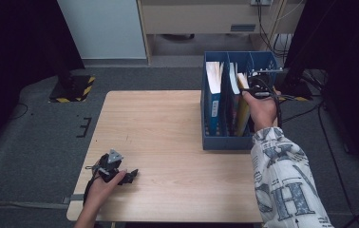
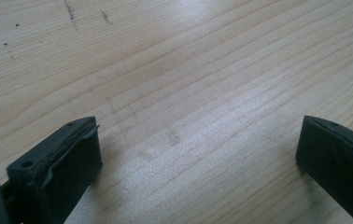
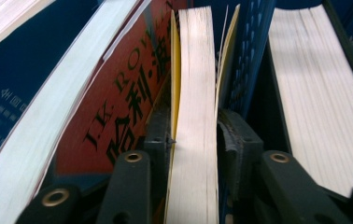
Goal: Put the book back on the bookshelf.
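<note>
A blue file box (image 1: pixel 225 142) stands on the right side of the wooden table (image 1: pixel 168 128), with several books upright in its compartments. My right gripper (image 1: pixel 256 85) reaches down into the box from above. In the right gripper view its jaws straddle a thin yellow-covered book (image 3: pixel 193 116). The left pad lies against the cover and a thin dark gap shows at the right pad, so the right gripper (image 3: pixel 194 135) is open around the book. My left gripper (image 1: pixel 129 177) rests near the table's front left corner. Its jaws (image 2: pixel 198 154) stand wide open over bare wood.
A red-covered book (image 3: pixel 128 84) and a dark blue book (image 3: pixel 6 107) lean beside the yellow one. A perforated blue divider (image 3: pixel 251 56) separates it from a thick block of white pages (image 3: pixel 314 93). Cables and black stands crowd the floor behind the box.
</note>
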`<state>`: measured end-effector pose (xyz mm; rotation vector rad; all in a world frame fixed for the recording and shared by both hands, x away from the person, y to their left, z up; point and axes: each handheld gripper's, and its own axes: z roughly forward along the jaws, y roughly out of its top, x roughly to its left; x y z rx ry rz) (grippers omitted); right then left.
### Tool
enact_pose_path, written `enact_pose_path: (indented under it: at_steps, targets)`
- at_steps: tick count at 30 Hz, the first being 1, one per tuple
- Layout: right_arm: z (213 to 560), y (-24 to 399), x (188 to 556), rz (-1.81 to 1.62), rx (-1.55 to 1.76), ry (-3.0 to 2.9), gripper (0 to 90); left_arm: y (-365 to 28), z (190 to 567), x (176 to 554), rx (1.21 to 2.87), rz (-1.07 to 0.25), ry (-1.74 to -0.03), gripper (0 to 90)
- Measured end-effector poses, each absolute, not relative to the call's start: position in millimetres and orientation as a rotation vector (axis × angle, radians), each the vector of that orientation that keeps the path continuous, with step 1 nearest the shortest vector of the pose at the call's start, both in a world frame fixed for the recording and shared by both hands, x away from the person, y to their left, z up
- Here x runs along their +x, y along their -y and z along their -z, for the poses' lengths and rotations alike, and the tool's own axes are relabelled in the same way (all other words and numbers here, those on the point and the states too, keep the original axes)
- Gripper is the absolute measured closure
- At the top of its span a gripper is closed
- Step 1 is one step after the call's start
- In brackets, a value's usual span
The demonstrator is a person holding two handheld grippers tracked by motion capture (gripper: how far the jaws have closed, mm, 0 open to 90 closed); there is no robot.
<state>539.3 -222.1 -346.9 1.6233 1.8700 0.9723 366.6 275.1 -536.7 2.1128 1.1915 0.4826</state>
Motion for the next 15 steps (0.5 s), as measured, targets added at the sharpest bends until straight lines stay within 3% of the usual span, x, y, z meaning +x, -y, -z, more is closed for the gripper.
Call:
enact_pose_path:
  at_steps: [10, 15]
  targets:
    - [345.3, 226.6, 523.0, -1.027, 1.647, -1.909, 57.1, -274.6, 537.0, 366.7, 2.110, -0.486, -1.190, 0.0]
    - [346.7, 226.5, 518.7, -1.020, 1.650, -1.933, 57.9, -274.3, 537.0, 366.8, 2.109, -0.486, -1.190, 0.0]
